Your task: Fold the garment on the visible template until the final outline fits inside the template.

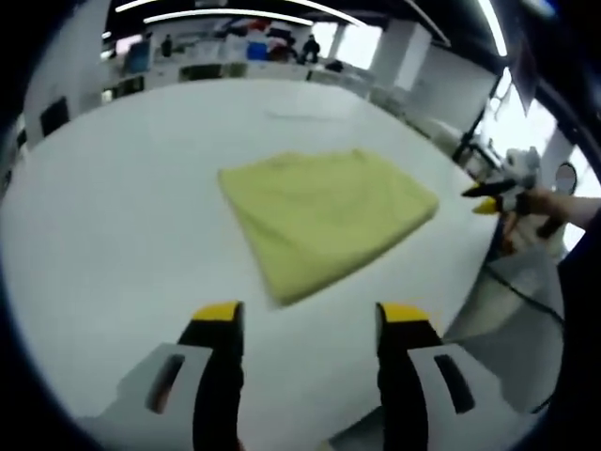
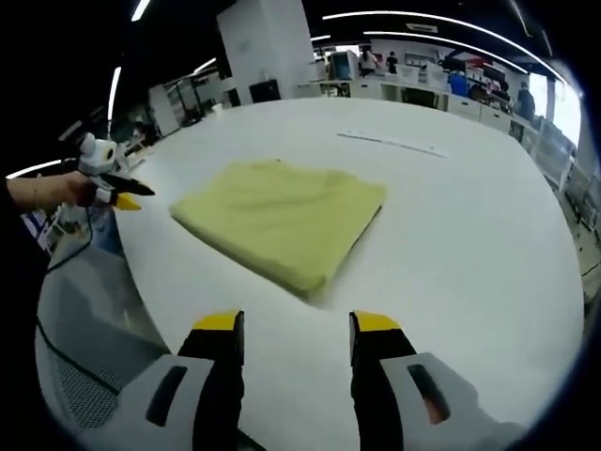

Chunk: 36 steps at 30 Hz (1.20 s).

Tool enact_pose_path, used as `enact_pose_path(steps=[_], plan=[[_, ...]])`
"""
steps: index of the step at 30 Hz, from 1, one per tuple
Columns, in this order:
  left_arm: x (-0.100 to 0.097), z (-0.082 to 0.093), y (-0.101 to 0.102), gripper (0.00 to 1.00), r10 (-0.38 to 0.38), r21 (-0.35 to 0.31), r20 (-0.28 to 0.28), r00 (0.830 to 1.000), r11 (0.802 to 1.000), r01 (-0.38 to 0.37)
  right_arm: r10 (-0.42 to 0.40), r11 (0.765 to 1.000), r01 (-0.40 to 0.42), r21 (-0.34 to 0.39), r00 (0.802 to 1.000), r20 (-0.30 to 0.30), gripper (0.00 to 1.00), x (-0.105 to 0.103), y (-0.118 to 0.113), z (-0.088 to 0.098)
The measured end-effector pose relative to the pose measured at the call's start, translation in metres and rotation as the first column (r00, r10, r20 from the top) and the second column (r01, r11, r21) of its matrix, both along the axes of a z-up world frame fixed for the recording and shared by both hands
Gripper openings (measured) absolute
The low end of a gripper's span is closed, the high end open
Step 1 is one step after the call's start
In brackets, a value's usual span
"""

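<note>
Jaws of both grippers [image 1: 310, 315] [image 2: 296, 324] apart, empty, above folded yellow garment [image 1: 324, 216] on counter [image 1: 122, 235]; folding seemingly finished, outline check next.

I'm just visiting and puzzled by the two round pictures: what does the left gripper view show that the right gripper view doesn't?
The left gripper view has the left gripper, jaws apart and empty, low in the picture, and the right gripper held in a hand at the far right.

The right gripper view has the right gripper, also open, low in the picture, and the left gripper at the far left.

Both share the folded yellow garment lying on the white table, and a room behind.
</note>
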State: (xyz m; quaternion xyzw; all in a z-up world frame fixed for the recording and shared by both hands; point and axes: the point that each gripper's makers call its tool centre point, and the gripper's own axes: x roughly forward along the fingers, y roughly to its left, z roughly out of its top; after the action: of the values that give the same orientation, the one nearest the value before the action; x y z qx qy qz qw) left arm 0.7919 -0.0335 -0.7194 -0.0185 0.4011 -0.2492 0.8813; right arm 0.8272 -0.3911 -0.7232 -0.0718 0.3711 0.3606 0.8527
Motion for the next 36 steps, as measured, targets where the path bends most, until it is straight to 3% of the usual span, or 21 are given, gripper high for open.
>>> enact_pose_path(steps=[12,36], plan=[[0.015,-0.018,-0.004,0.41,-0.027,0.025,-0.005,1.0,0.999,0.027,0.037,0.997,-0.039,-0.067,0.999,-0.019,0.32,0.015,0.003,-0.028],[0.023,-0.044,-0.007,0.22,-0.021,0.02,-0.044,0.999,1.0,0.022,0.023,0.998,-0.025,-0.058,0.999,-0.034,0.18,0.036,0.011,-0.046]])
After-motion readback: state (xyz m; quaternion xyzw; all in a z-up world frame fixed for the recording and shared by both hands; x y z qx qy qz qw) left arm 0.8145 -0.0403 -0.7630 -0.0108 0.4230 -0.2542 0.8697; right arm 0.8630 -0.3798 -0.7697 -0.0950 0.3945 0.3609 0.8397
